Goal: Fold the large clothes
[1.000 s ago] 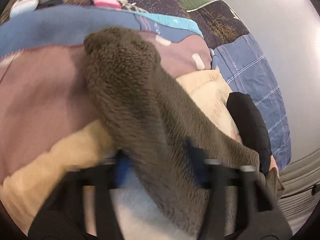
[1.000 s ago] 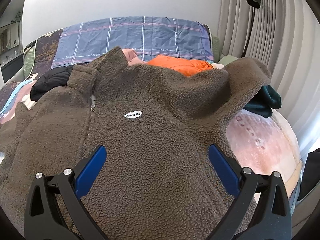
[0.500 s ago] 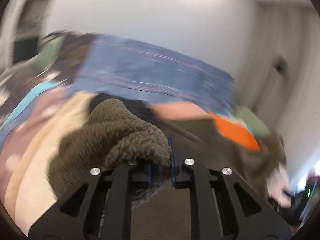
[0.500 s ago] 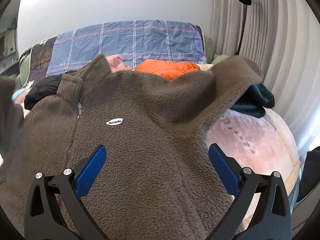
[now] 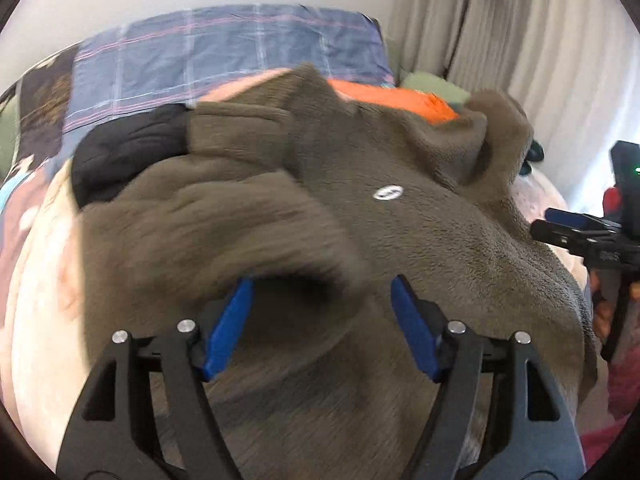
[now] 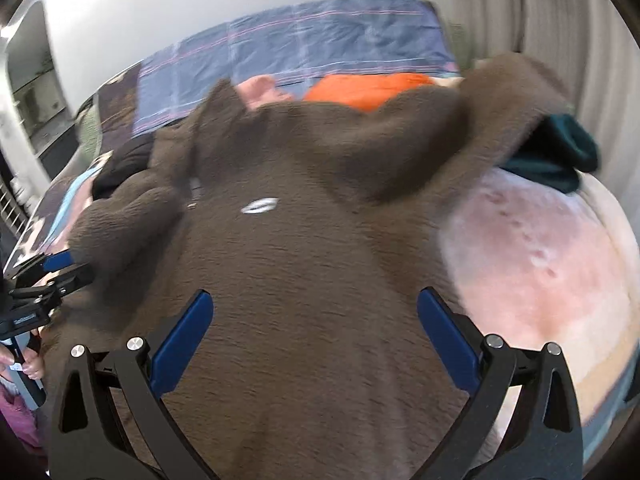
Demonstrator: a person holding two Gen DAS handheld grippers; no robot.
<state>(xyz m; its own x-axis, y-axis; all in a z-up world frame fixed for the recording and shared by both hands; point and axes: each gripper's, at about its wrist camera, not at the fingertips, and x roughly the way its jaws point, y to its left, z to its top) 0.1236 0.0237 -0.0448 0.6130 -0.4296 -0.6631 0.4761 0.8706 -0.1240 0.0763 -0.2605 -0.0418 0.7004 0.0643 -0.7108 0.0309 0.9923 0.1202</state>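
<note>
Both grippers' jaws spread, left gripper (image 5: 322, 312) has released brown fleece jacket (image 5: 420, 248) sleeve, right gripper (image 6: 314, 334) unchanged above jacket

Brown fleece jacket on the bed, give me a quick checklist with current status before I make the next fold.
1. Left gripper empty: ok, jaws apart, nothing clamped between them.
2. Right gripper empty: ok, jaws wide open over the brown fleece jacket.
3. Left sleeve folded onto the jacket's front: ok, though blurred.
4. Right sleeve folded in: not ok, it lies outward over the dark green garment.
5. Front faces up: ok, white logo patch shows.
6. Hem lying flat: cannot tell, it is hidden behind the grippers.
</note>
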